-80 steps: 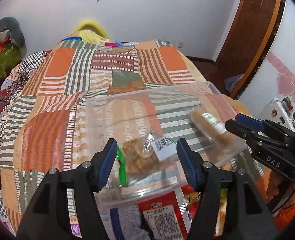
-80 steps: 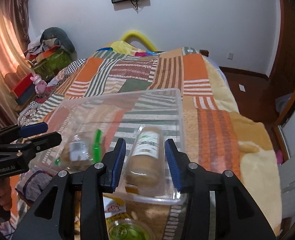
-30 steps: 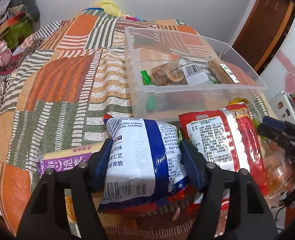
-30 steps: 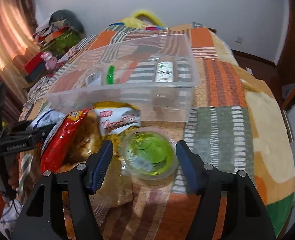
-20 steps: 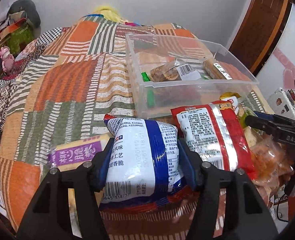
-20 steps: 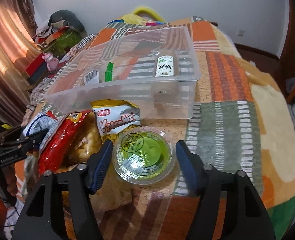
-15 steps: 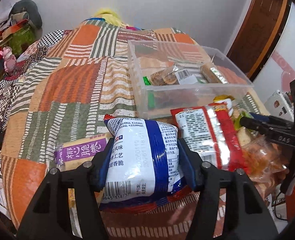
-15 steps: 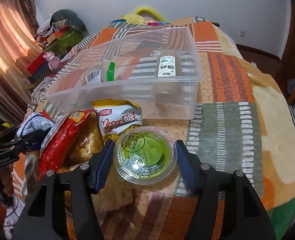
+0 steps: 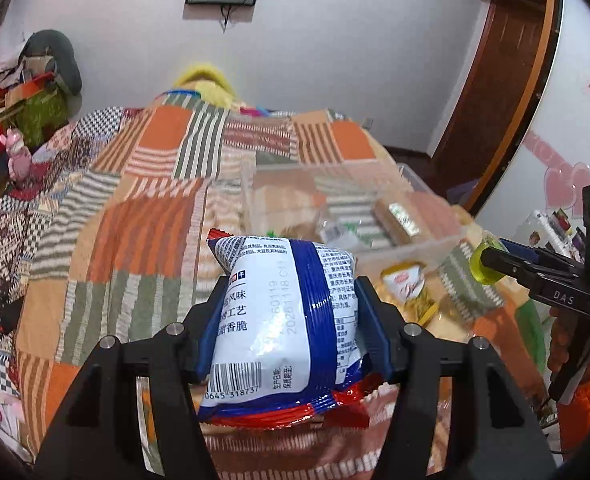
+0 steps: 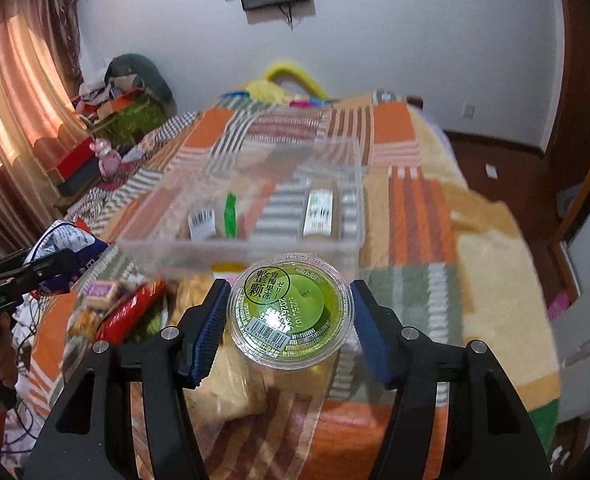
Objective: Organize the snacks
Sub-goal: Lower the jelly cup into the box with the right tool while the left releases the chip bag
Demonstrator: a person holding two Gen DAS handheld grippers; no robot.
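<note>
My left gripper [image 9: 291, 328] is shut on a blue and white snack bag [image 9: 287, 320] and holds it above the bed, short of the clear plastic bin [image 9: 427, 246]. My right gripper [image 10: 291, 316] is shut on a round green jelly cup [image 10: 291, 312], lifted above the snack pile. The cup also shows in the left wrist view [image 9: 485, 266]. The bin [image 10: 159, 254] holds a biscuit pack with a green clip [image 10: 229, 216] and a brown roll with a white label [image 10: 319, 212]. The left gripper and its bag show at the left of the right wrist view [image 10: 65, 248].
Loose snacks lie in front of the bin: a red packet [image 10: 131, 312], a yellow bag [image 9: 407, 288], a purple-labelled pack [image 10: 101, 290]. The patchwork bedspread [image 9: 143, 232] spreads left and beyond. A wooden door [image 9: 503, 80] stands right; clutter [image 10: 107, 120] sits far left.
Both grippers have lifted off the pile with their items, the left with the blue bag and the right with the green cup, and both views have tilted up toward the bin.
</note>
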